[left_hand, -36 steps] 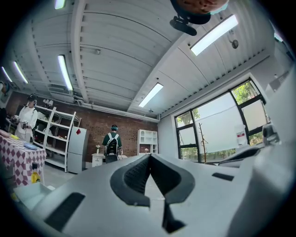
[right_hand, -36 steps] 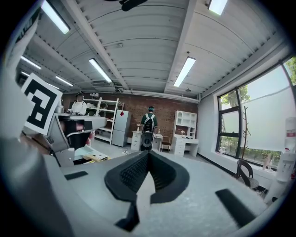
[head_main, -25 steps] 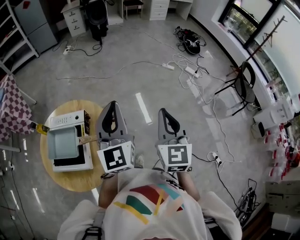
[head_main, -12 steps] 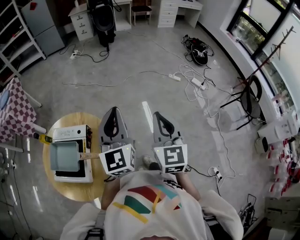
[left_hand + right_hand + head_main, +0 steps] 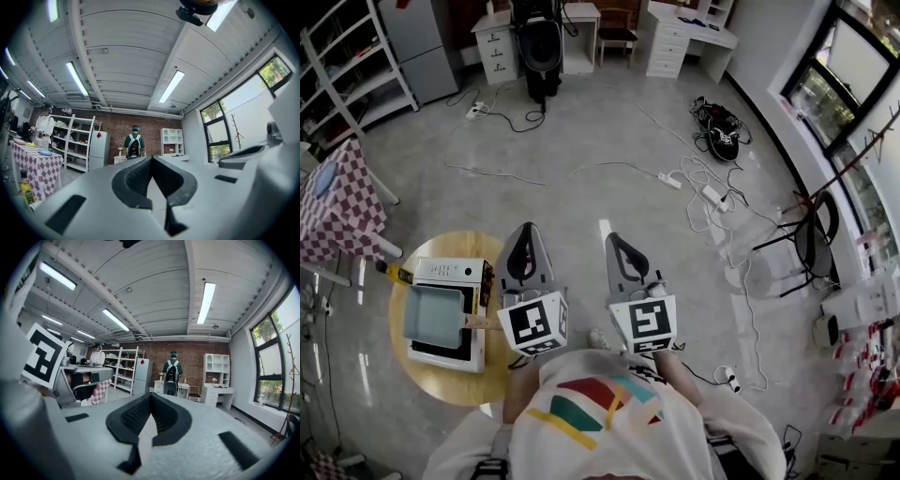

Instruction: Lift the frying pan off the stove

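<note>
On the round tabletop (image 5: 455, 386) to the person's left: frying pan (image 5: 431, 314) sits flat on the white stove (image 5: 450, 273), with its wooden handle (image 5: 478, 322) sticking out toward the left claw (image 5: 525, 231). Nothing touches the pan. The left claw is beside the stove and points forward across the room, not at the pan. It is closed, pads together, nothing between them. The right claw (image 5: 613, 238) runs parallel just beside it, also closed and empty. Both aim at the far brick wall (image 5: 187, 357).
</note>
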Available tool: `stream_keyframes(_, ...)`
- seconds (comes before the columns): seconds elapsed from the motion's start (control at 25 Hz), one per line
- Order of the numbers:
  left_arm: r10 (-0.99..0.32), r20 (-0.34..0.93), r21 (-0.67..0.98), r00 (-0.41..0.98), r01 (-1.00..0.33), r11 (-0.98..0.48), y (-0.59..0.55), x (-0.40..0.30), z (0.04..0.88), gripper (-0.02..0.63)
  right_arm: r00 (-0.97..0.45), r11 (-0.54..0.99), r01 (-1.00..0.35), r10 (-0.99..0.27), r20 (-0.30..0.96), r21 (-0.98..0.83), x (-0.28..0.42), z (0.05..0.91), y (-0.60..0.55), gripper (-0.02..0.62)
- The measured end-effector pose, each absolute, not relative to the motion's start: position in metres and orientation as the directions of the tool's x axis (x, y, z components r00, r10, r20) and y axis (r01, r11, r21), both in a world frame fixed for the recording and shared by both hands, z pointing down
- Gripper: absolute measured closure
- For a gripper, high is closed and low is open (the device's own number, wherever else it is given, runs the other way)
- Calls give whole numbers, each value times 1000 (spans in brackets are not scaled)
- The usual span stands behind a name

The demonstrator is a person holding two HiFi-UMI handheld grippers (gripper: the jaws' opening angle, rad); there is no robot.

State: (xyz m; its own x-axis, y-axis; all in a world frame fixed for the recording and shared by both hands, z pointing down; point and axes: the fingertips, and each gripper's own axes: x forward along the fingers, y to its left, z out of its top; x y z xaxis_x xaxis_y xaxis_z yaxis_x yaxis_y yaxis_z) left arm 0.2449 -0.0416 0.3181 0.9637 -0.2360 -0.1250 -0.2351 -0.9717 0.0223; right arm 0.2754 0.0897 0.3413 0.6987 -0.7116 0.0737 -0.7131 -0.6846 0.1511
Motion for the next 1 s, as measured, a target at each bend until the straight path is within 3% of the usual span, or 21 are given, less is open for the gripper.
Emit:
stream_keyframes(0.56, -494, -118, -13, 862, -499, -867, -92, 213, 307, 601, 441, -433, -893, -896, 50, 127, 278, 331, 25, 601)
stream_keyframes(1.0, -789, -100, -29, 607, -794, -607, -151, 108, 309, 601, 121, -115, -985, -992, 39, 125, 236, 327, -63, 601)
